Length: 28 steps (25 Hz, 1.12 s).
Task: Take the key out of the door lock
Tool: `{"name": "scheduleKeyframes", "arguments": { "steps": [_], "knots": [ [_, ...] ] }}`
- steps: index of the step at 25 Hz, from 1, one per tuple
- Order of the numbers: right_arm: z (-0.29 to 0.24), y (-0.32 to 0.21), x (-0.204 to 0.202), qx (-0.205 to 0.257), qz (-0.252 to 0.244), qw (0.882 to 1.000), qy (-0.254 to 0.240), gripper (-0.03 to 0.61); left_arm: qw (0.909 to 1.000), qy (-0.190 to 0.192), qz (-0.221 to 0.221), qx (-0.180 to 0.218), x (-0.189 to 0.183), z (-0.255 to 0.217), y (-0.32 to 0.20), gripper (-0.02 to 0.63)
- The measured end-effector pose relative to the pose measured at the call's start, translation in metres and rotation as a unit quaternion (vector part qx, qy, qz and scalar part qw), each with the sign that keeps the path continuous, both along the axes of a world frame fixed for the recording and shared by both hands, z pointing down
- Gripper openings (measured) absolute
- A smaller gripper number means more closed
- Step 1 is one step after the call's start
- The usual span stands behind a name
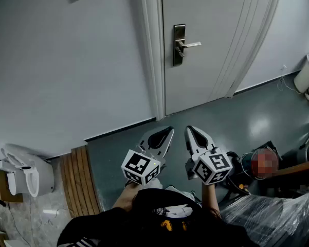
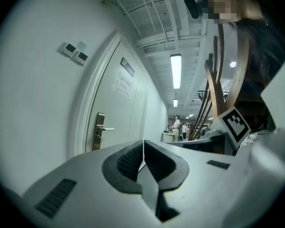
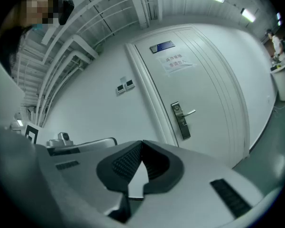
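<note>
— Pale grey plastic, both tools. How do the jaws stand?

— Clenched, on nothing. The left gripper [image 1: 168, 133] has its ribbed black pads [image 2: 130, 160] pressed together at the tips, and the right gripper [image 1: 190, 131] is the same. They sit side by side, low in the middle of the head view, apart from each other, each with its marker cube [image 1: 140, 167] nearest the person.

— And beyond them?

— Dark grey floor [image 1: 221, 122], then the white door [image 1: 205, 35] at the upper middle, well apart from both tips.

— The key?

— On the door's lock plate [image 1: 179, 45], upper middle of the frame. A small stub just under the lever handle [image 1: 191, 45] looks like the key [image 1: 181, 51], but it is too small to be sure. Neither tool touches it.

— Anything else?

— Wooden slats [image 1: 82, 187] at the lower left, against the white wall [image 1: 67, 60].
</note>
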State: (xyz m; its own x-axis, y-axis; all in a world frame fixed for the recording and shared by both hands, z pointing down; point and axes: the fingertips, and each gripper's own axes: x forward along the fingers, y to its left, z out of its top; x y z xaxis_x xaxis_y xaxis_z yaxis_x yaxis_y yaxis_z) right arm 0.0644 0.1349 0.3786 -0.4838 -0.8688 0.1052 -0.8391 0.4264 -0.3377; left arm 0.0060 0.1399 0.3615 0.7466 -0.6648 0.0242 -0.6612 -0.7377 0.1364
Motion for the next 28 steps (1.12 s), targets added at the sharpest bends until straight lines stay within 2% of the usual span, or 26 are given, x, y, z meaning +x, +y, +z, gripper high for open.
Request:
{"name": "scheduleKeyframes", "arguments": {
  "steps": [10, 21, 28],
  "knots": [
    [0.003, 0.008, 0.01, 0.002, -0.015, 1.0, -0.003, 0.005, 1.0, -0.005, -0.007, 0.002, 0.014, 0.005, 0.008, 0.012],
    [0.007, 0.003, -0.006, 0.008, -0.052, 0.998, -0.029, 0.006, 0.9992, -0.024, -0.033, -0.006, 0.003, 0.012, 0.006, 0.012],
    [0.014, -0.015, -0.009, -0.001, -0.062, 0.997, -0.041, 0.005, 0.9988, -0.033, -0.03, -0.019, 0.003, 0.024, -0.011, 0.012]
  ]
}}
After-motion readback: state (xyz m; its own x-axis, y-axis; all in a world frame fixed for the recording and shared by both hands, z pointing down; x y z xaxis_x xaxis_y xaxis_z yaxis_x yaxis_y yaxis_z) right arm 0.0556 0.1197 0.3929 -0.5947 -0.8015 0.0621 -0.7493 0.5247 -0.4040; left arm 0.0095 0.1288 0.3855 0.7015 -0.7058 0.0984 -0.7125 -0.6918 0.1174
